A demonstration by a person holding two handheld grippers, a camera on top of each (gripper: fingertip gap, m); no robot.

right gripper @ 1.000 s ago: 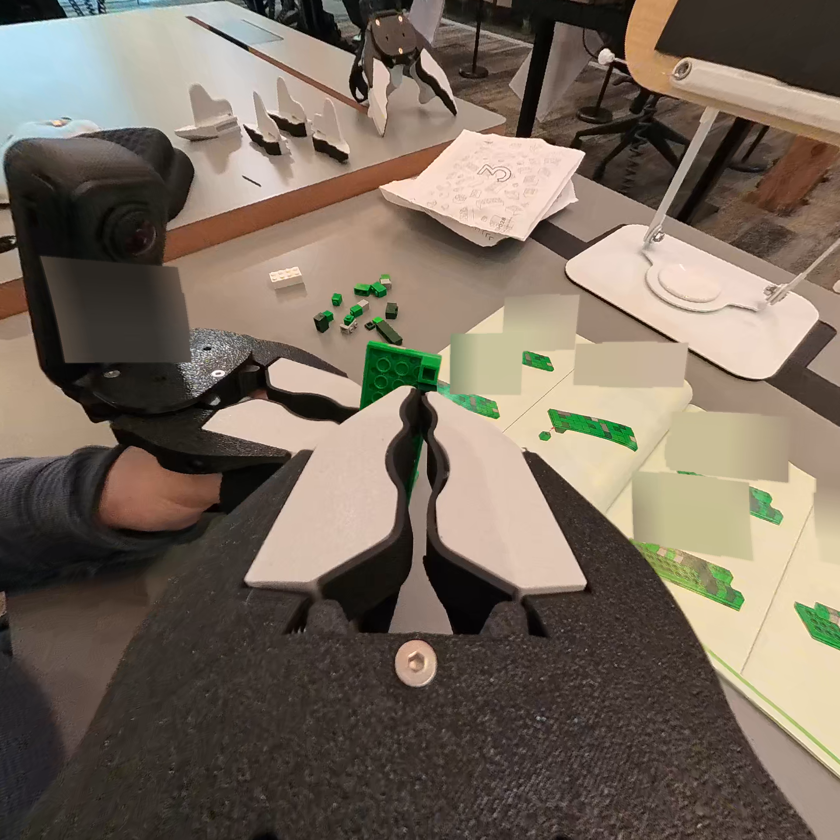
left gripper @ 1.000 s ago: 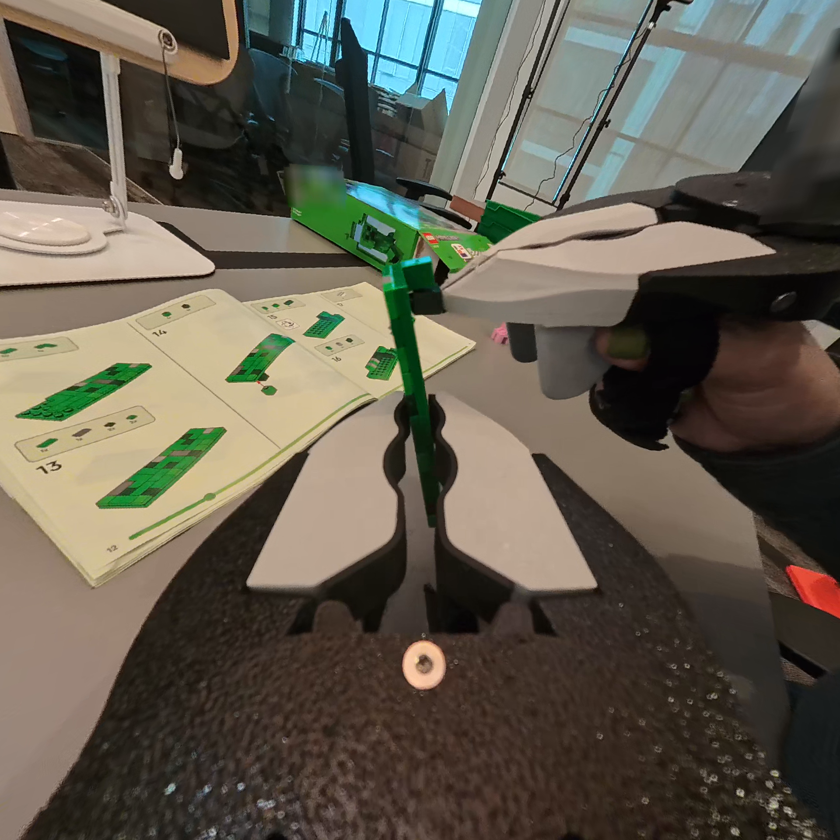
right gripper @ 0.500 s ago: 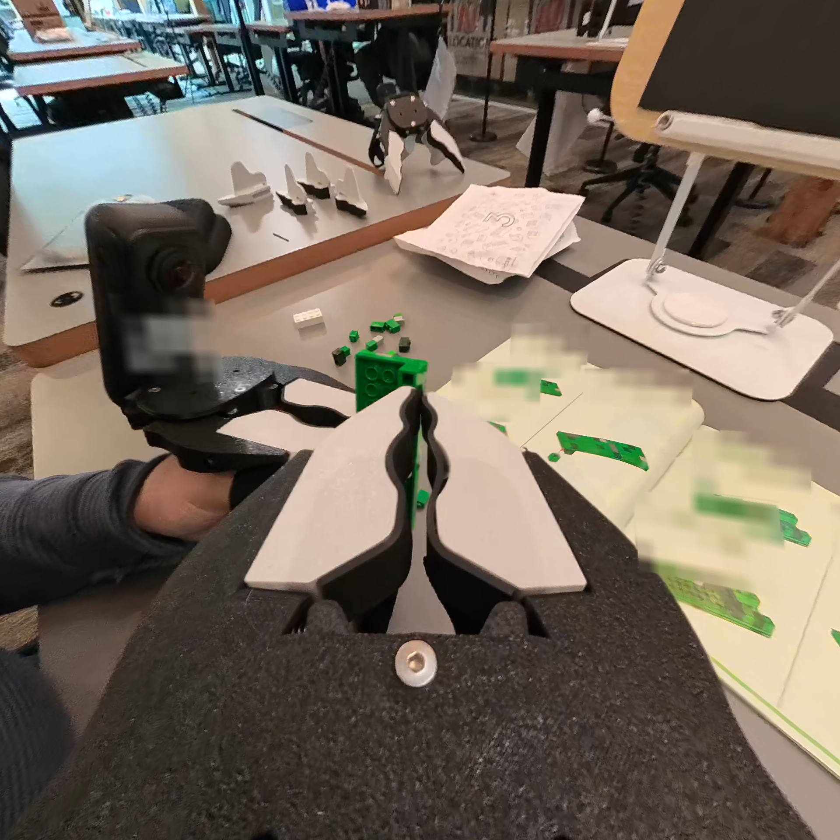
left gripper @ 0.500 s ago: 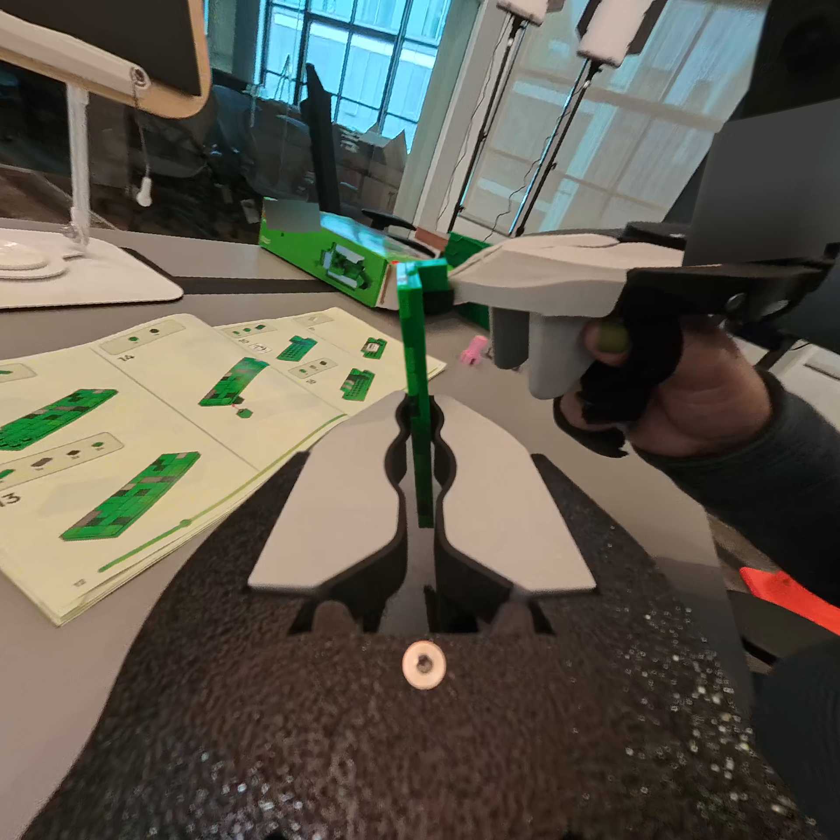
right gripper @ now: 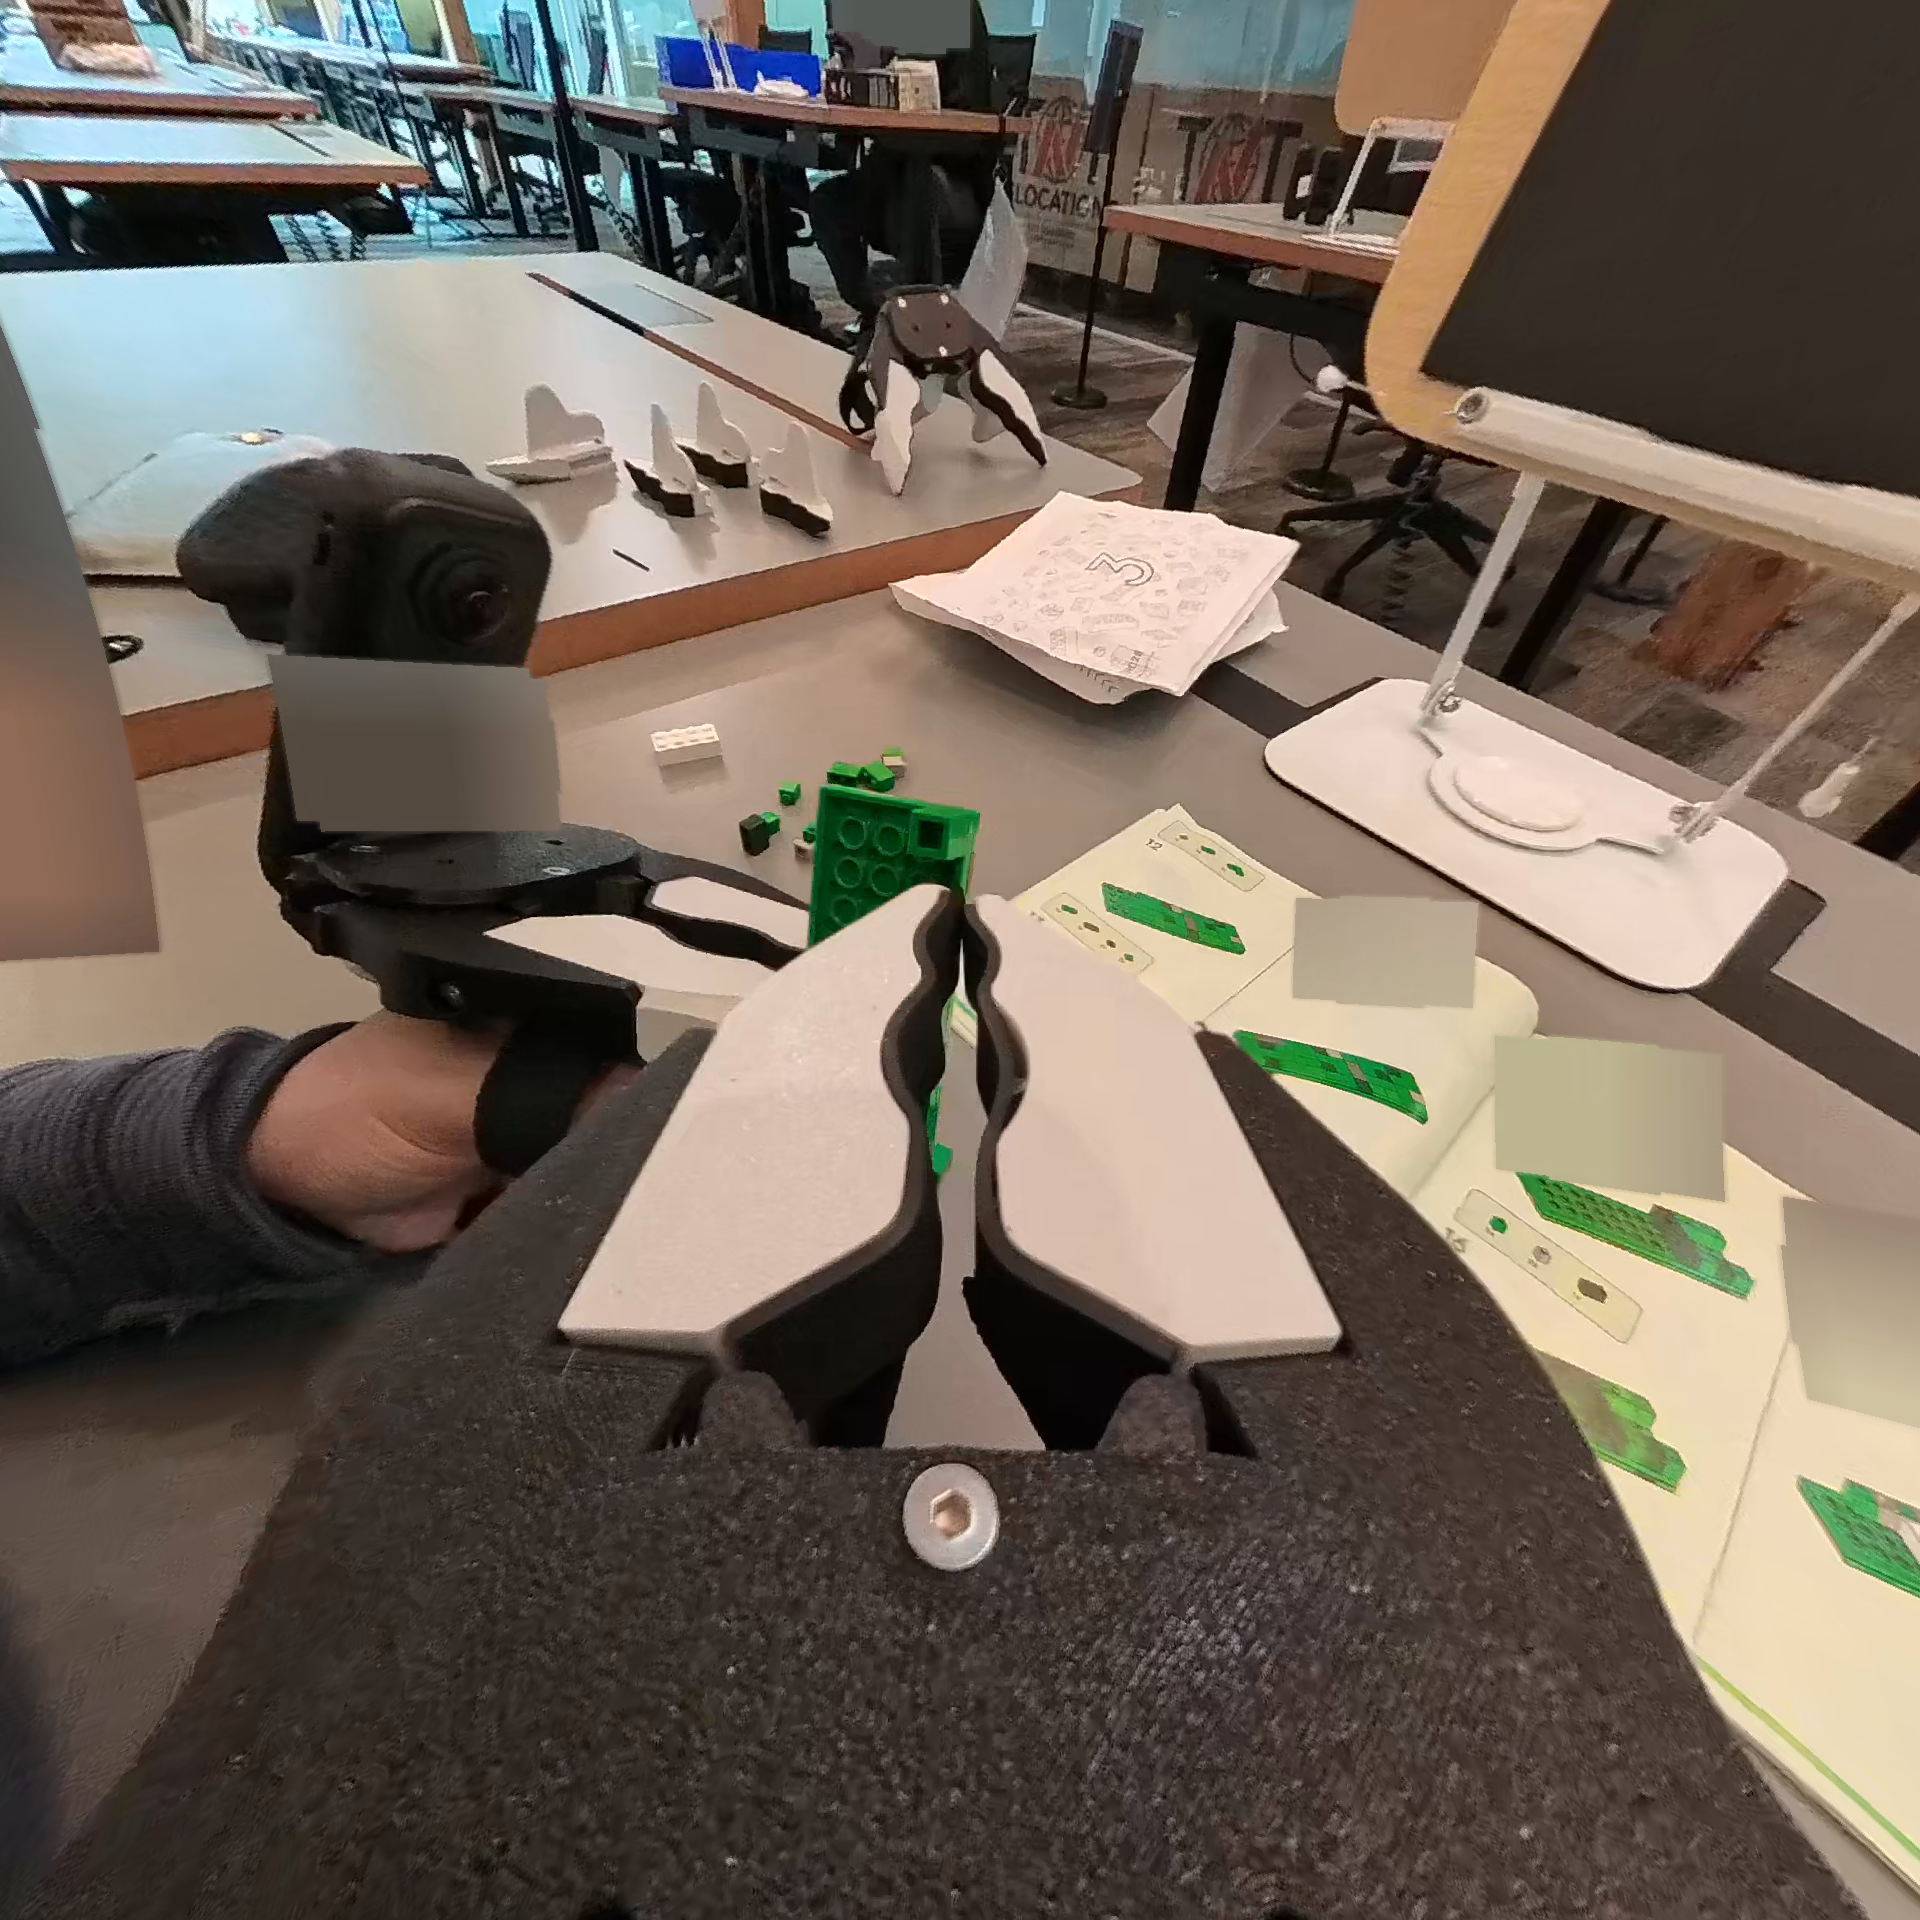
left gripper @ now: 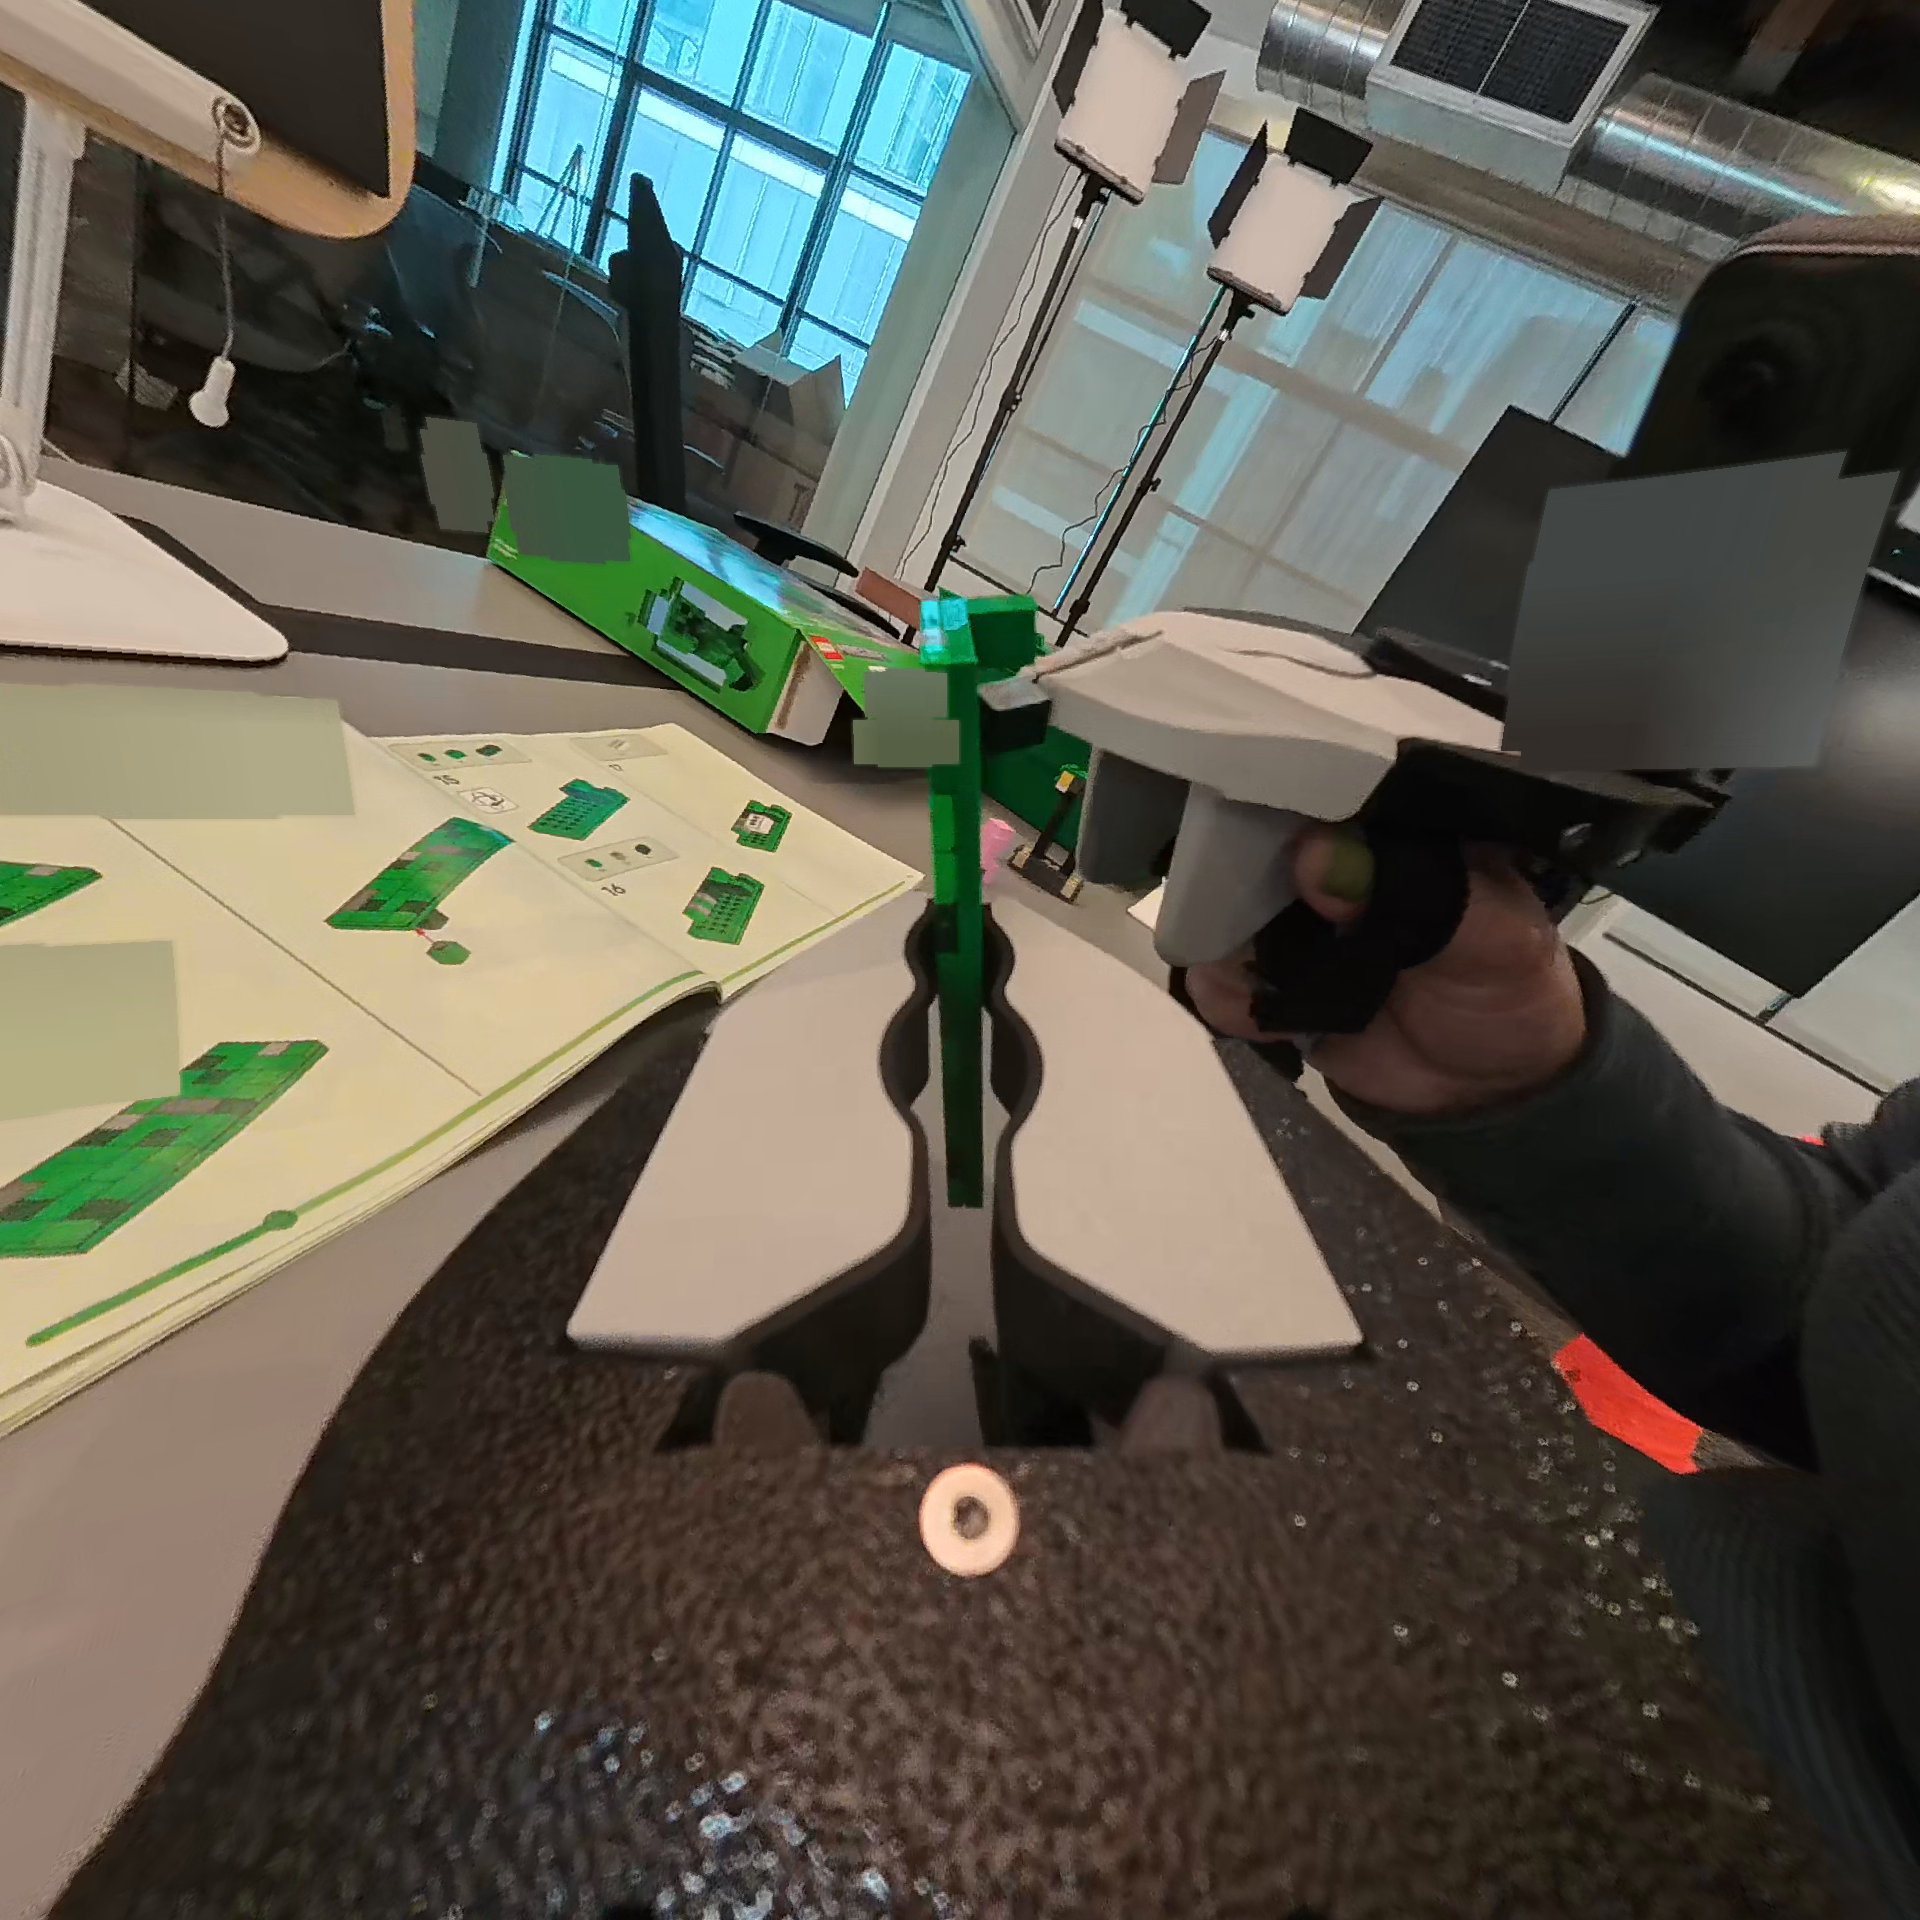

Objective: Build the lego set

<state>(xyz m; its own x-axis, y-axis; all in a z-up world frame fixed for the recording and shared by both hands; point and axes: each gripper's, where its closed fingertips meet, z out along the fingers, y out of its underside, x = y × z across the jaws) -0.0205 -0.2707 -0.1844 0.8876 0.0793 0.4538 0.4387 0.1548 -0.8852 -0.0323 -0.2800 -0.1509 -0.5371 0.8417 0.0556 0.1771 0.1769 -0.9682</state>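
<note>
My left gripper (left gripper: 961,935) is clenched on a green plate (left gripper: 958,831), an assembly of flat bricks held on edge and upright, with both pads pressing its faces and most of its length standing clear above the fingertips. My right gripper (right gripper: 964,909) has its fingertips closed together, tips meeting just beside the plate's upper corner; in the left view they lie against a small green brick (left gripper: 1003,634) seated at the top of the plate. Whether the right tips pinch anything I cannot tell; the pads appear to meet with nothing plainly between them. Judged from this, the corner brick is already seated, or nearly so. Below and beside both tools the booklet (left gripper: 468,935) lies open on the grey table (right gripper: 1039,727), its pages showing a longer build than the one I hold, so I judge that work remains. Farther off in the right view, loose green pieces (right gripper: 862,774) and a white brick (right gripper: 686,743) sit unused on the table. Beyond them lie a paper bag (right gripper: 1101,592) and a white stand (right gripper: 1527,831); the green box (left gripper: 665,613) sits at the far edge in the left view.
</note>
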